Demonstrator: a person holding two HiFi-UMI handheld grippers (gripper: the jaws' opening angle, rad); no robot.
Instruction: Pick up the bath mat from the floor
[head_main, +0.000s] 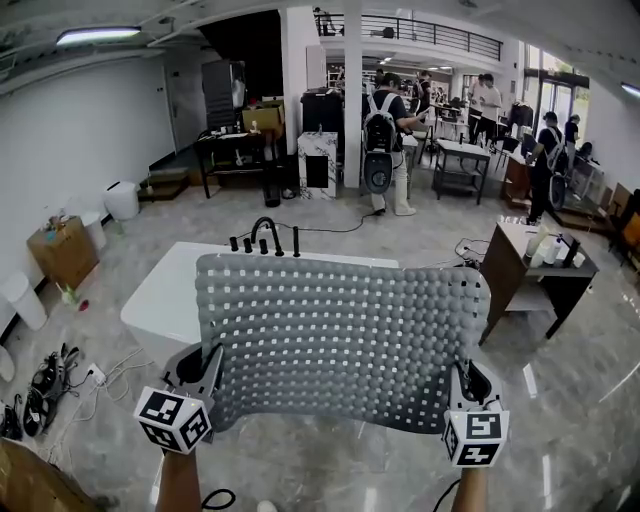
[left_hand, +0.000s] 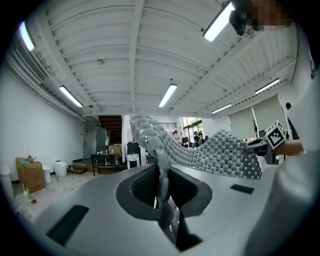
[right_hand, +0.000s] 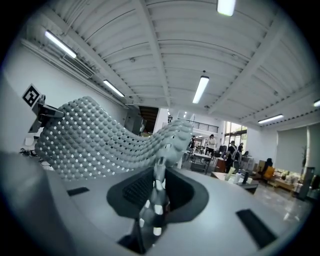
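A grey bobbled bath mat with rows of small holes hangs stretched between my two grippers, well off the floor, in the head view. My left gripper is shut on its lower left corner, and my right gripper is shut on its lower right corner. In the left gripper view the mat runs away to the right from the jaws of the left gripper, which pinch its edge. The right gripper view shows the mat spreading left, its edge clamped in the right gripper.
A white bathtub with a black tap stands just behind the mat. A dark desk is at the right, shoes and cables at the left floor. Several people stand far back.
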